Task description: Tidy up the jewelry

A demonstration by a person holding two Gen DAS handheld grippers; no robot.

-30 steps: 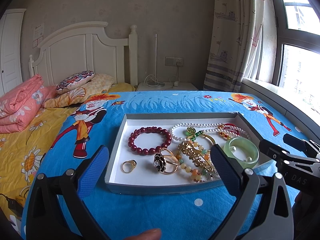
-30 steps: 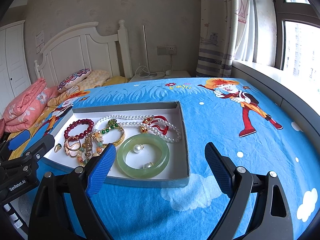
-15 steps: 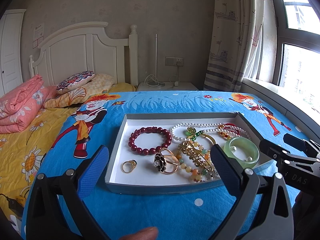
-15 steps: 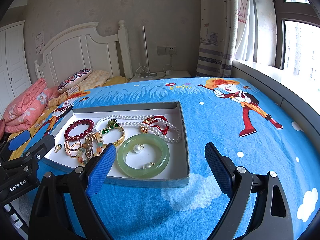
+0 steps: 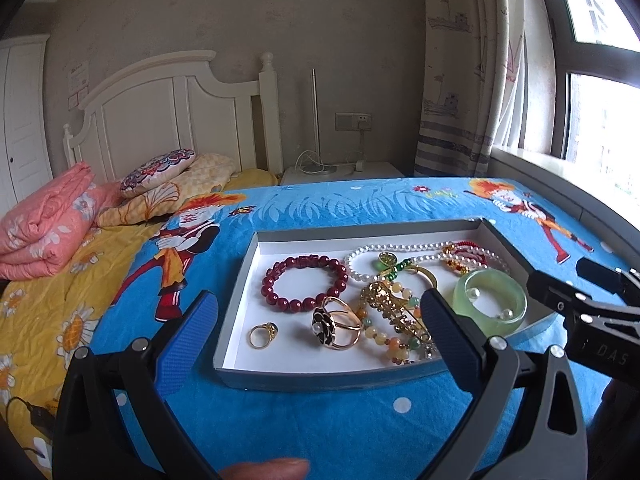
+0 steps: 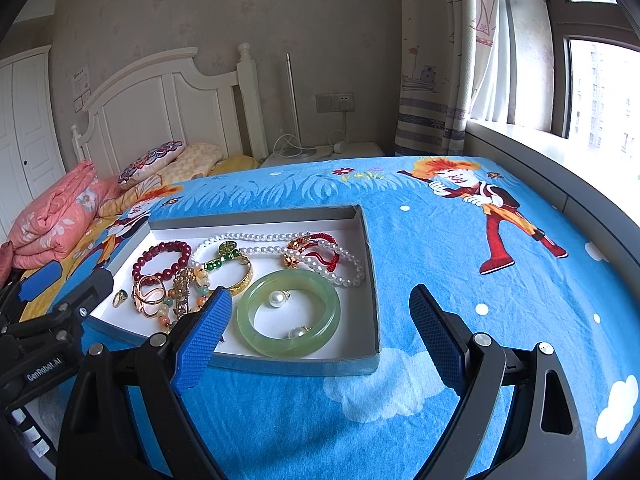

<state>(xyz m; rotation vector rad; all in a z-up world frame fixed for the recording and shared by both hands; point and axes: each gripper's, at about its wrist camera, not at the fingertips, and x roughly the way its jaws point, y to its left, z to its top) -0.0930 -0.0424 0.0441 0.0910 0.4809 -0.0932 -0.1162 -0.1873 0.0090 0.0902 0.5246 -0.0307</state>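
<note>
A shallow grey tray [image 5: 236,288] [image 6: 370,280] lies on the blue bedspread and holds the jewelry. In it are a dark red bead bracelet [image 5: 304,282] [image 6: 162,260], a pearl necklace [image 5: 400,250] [image 6: 280,240], a green jade bangle [image 5: 490,300] [image 6: 288,312] with two pearl earrings inside, a small gold ring [image 5: 262,334] [image 6: 119,298], a black flower ring [image 5: 334,324] and a gold bead bracelet [image 5: 394,314]. My left gripper [image 5: 316,328] is open and empty in front of the tray. My right gripper [image 6: 320,320] is open and empty at the tray's near right corner.
The bed carries a folded pink quilt [image 5: 44,224] and pillows [image 5: 160,172] at the far left by the white headboard [image 5: 160,120]. A nightstand [image 5: 340,172] with cables stands behind. A window sill [image 6: 560,148] and curtain run along the right.
</note>
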